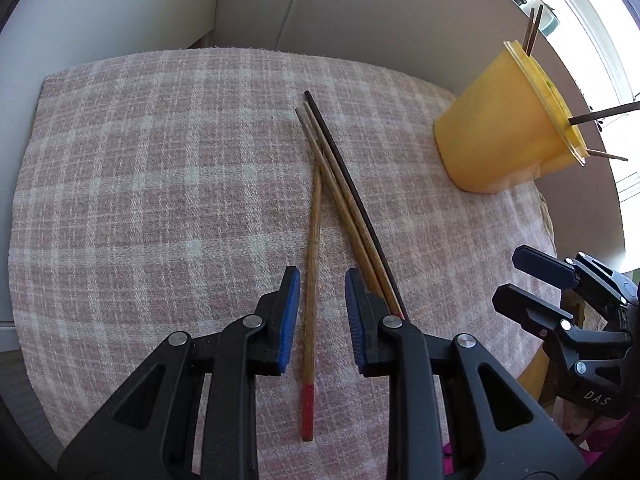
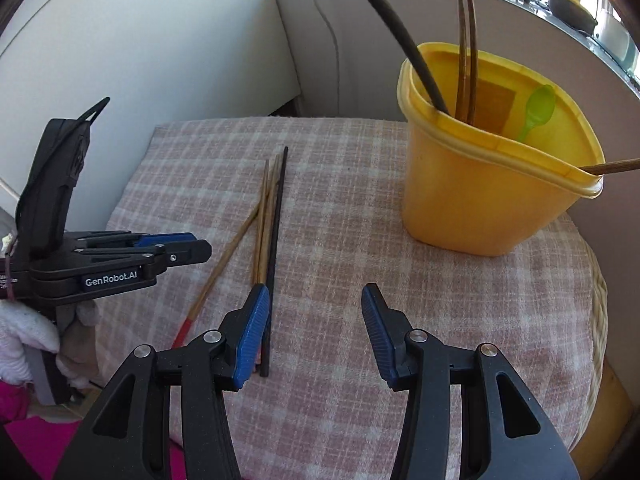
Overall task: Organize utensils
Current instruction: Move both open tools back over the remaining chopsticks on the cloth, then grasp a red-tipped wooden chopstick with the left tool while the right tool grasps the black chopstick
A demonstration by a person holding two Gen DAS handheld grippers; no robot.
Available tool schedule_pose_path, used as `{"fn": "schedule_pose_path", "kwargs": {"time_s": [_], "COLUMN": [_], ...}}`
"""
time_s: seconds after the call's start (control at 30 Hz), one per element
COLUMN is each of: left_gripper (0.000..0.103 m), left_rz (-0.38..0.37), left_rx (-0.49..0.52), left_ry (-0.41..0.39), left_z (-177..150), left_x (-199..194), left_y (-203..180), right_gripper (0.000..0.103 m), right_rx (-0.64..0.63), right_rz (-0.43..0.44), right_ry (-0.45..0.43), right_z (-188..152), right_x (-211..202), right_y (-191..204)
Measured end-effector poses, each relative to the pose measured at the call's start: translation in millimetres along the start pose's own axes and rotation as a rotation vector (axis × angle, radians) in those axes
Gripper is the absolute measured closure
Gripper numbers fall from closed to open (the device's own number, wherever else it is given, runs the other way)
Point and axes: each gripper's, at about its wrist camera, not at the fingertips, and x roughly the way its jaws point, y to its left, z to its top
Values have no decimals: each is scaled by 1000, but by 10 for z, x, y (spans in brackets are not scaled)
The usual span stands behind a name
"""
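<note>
Several chopsticks lie on a pink checked cloth (image 1: 160, 184): a wooden one with a red end (image 1: 311, 280), two more wooden ones (image 1: 344, 208) and a dark one (image 1: 352, 196). My left gripper (image 1: 322, 300) is open and straddles the red-ended chopstick without touching it. My right gripper (image 2: 316, 328) is open and empty, its left finger (image 2: 252, 328) over the near ends of the chopsticks (image 2: 266, 220). A yellow tub (image 2: 488, 196) at the right holds several chopsticks and a green spoon (image 2: 538, 110); it also shows in the left wrist view (image 1: 504, 124).
The cloth (image 2: 360, 220) covers a small round wicker table (image 2: 598, 320). White panels (image 2: 160, 40) stand behind it. A counter with appliances (image 2: 560, 4) runs at the back right. A white-gloved hand (image 2: 24, 340) holds the left gripper (image 2: 120, 264).
</note>
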Motion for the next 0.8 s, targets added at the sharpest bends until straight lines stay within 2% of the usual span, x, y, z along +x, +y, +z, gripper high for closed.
{"fn": "schedule_pose_path", "kwargs": {"time_s": [0.2, 0.43, 0.47, 0.53, 0.6, 0.7, 0.8], "left_gripper": [81, 81, 82, 92, 95, 95, 96], "left_rz": [28, 81, 85, 100, 92, 94, 96], "left_rx": [15, 17, 15, 11, -7, -27, -48], "left_ry": [13, 14, 13, 9, 7, -2, -9], "left_z": [15, 71, 79, 104, 135, 112, 90], "left_x": [192, 406, 414, 458, 446, 365, 325], "left_y": [-48, -136, -141, -153, -104, 12, 97], "right_gripper": [57, 57, 57, 57, 57, 58, 65], "right_rx": [-37, -59, -64, -71, -69, -49, -42], "right_rz": [-1, 7, 7, 11, 11, 18, 27], "right_ry": [40, 72, 75, 85, 96, 111, 136], "right_z": [-37, 90, 100, 140, 183, 262, 353], "right_x": [204, 394, 419, 484, 553, 634, 741], "right_y": [87, 160, 178, 197, 187, 165, 168]}}
